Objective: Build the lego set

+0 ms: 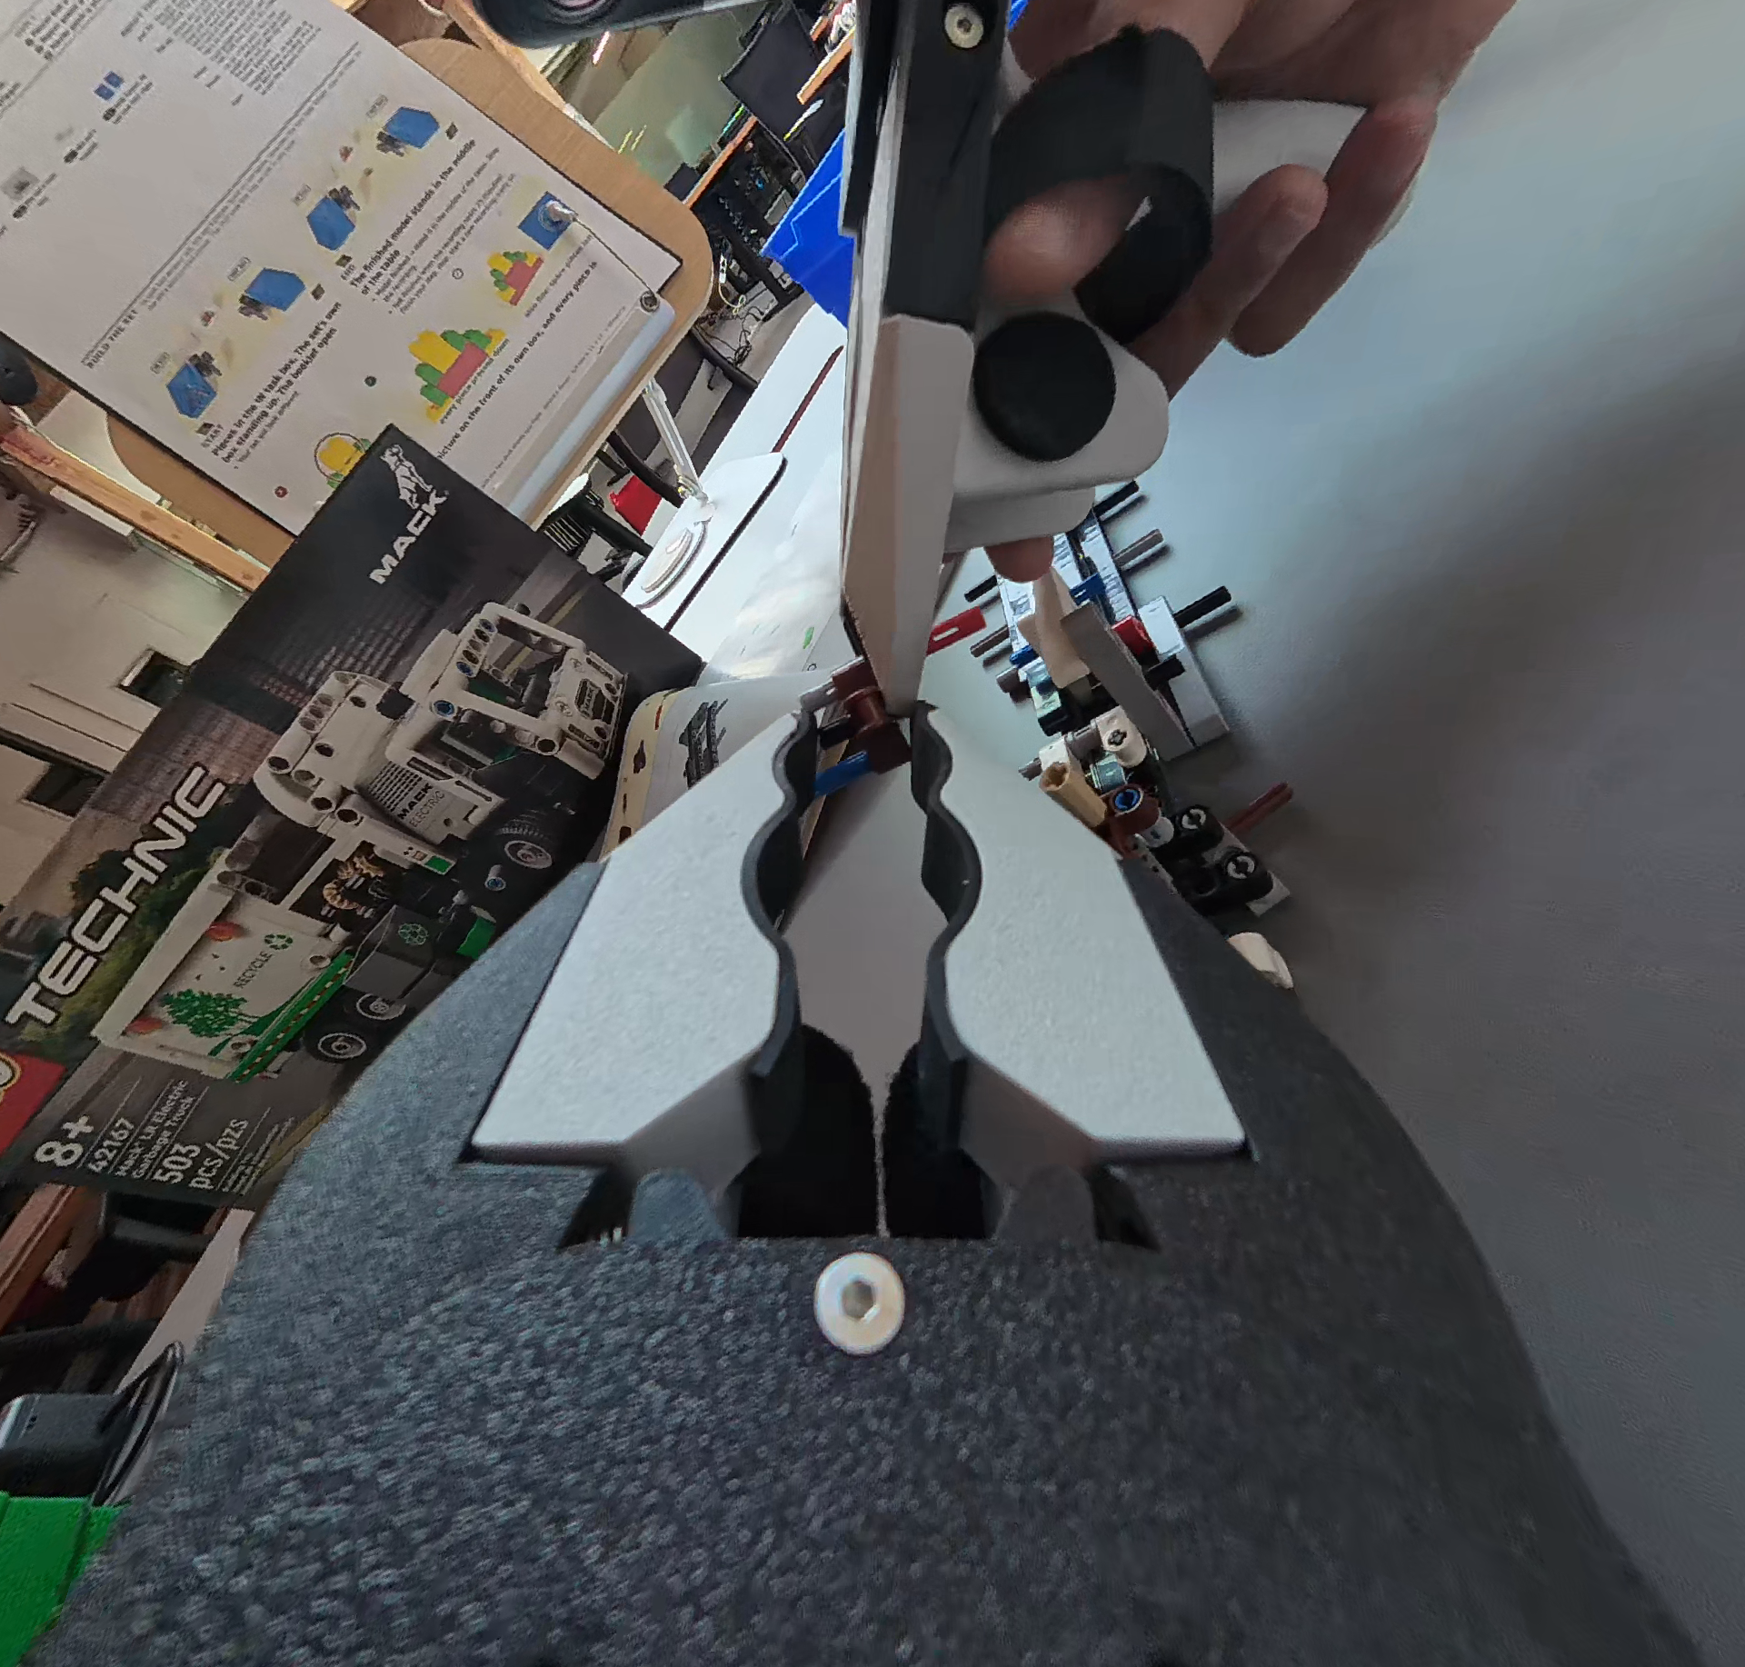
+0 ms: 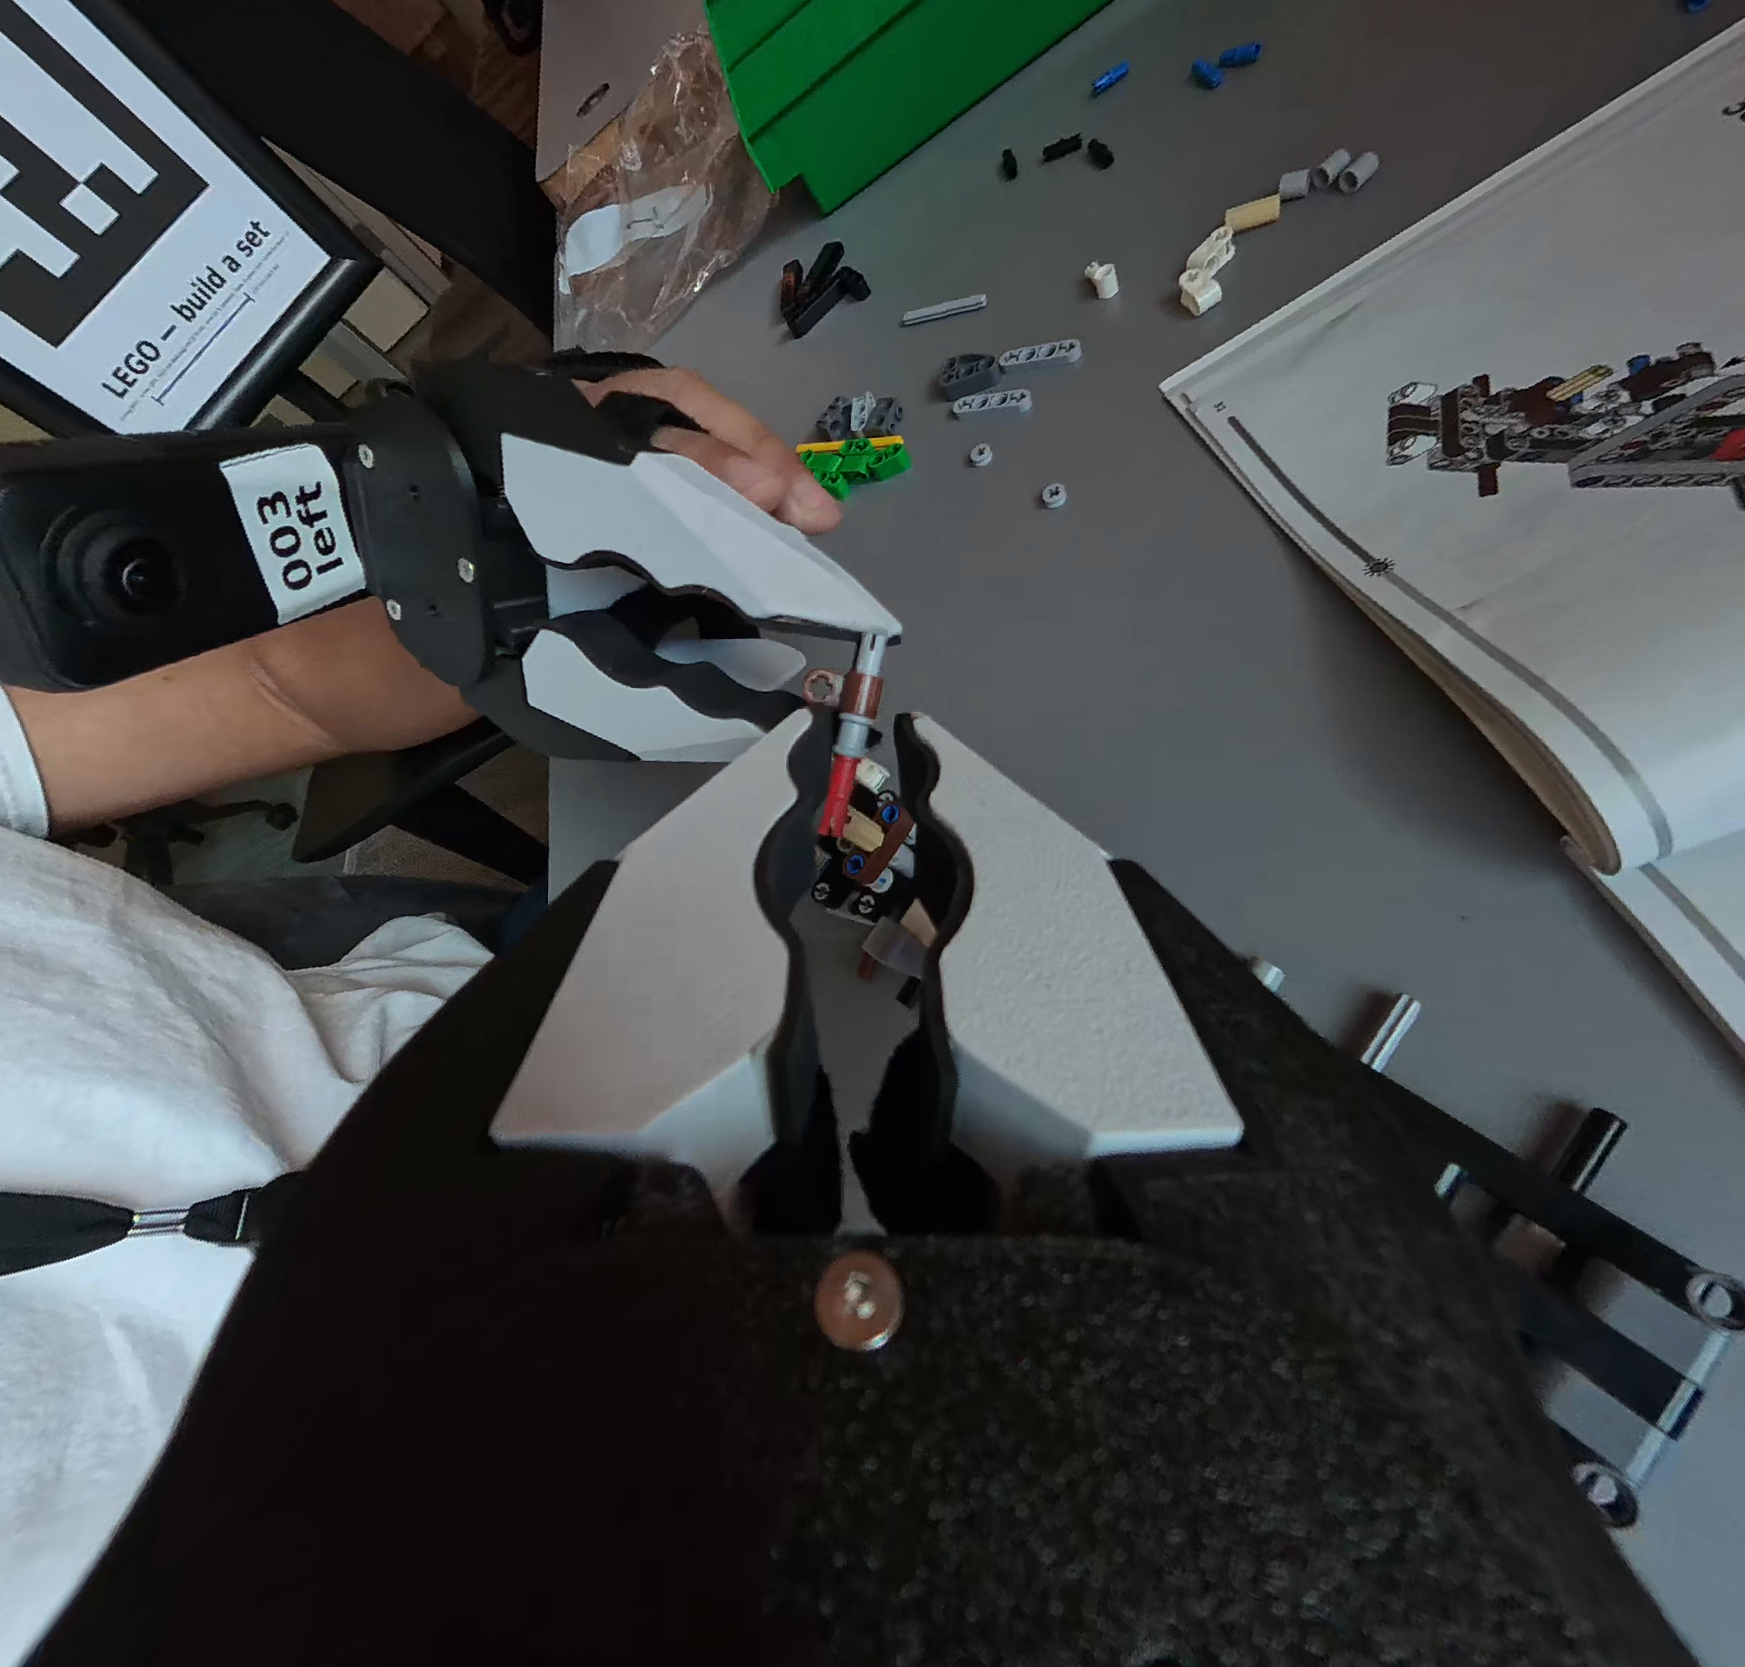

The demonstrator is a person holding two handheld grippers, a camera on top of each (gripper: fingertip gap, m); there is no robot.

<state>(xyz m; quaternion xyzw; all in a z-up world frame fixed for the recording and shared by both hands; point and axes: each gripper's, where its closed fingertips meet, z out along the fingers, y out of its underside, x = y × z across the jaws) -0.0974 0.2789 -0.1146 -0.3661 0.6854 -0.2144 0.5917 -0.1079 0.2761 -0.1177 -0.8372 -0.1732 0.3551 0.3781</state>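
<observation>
My left gripper [image 1: 861,732] is shut on a small brown connector [image 1: 873,725] that sits on a grey axle [image 2: 853,729]. It also shows in the right wrist view [image 2: 845,668], coming in from the left. My right gripper [image 2: 857,725] is closed around the end of the partly built assembly [image 2: 869,852], a black and grey frame with tan, brown and blue pins and a red axle [image 2: 836,795]. The frame runs on under the gripper [image 2: 1605,1244] along the grey table [image 2: 1180,677]. In the left wrist view the right gripper [image 1: 897,677] points down, tip to tip with mine.
An open instruction booklet [image 2: 1511,536] lies at the right. Loose grey, black, white and blue pieces [image 2: 1010,366] and a green and yellow piece [image 2: 855,460] are scattered beyond. A green bin [image 2: 897,45] and a plastic bag [image 2: 652,205] are at the back. The set's box [image 1: 330,819] stands upright. Only a small space, under 4 cm, lies between the two pairs of fingers.
</observation>
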